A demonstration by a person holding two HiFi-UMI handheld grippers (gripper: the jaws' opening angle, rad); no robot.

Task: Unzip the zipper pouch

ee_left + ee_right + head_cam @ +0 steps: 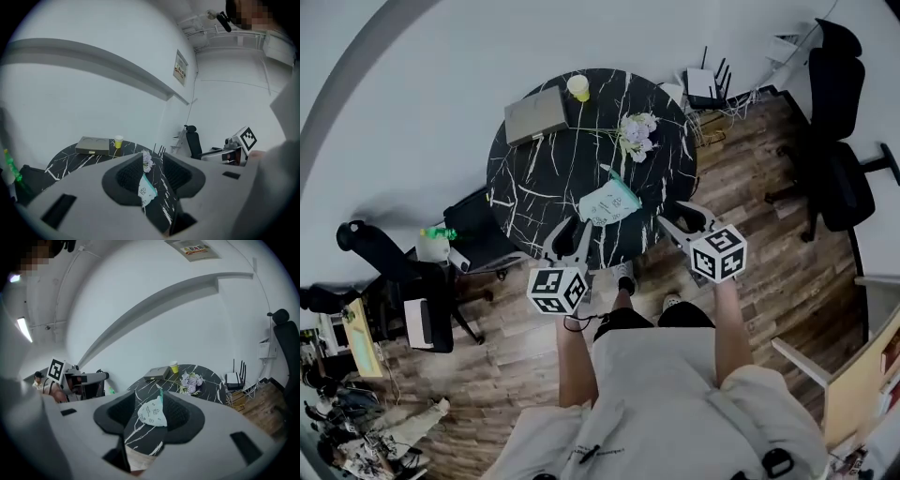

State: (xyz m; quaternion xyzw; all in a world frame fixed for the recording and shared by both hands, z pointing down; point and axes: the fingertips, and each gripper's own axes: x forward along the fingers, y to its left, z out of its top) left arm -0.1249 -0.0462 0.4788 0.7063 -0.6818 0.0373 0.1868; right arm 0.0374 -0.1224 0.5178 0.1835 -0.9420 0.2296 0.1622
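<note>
A pale mint-and-white zipper pouch (pixel 608 200) lies on the near part of a round black marble table (pixel 525 187), its teal end pointing away from me. My left gripper (pixel 570 232) hovers at the table's near edge, just left of the pouch, jaws open and empty. My right gripper (pixel 684 219) hangs off the near-right edge, also open and empty. In the left gripper view the pouch (pixel 146 190) shows through the gap of the left gripper (pixel 152 174), still ahead of it. In the right gripper view the pouch (pixel 153 413) lies beyond the right gripper (pixel 149 404), untouched.
On the table's far side stand a grey flat box (pixel 535 114), a yellow cup (pixel 578 87) and a bunch of pale flowers (pixel 637 134). A black office chair (pixel 839 141) stands at the right, another chair (pixel 478 230) at the left, a router (pixel 705 89) on the floor behind.
</note>
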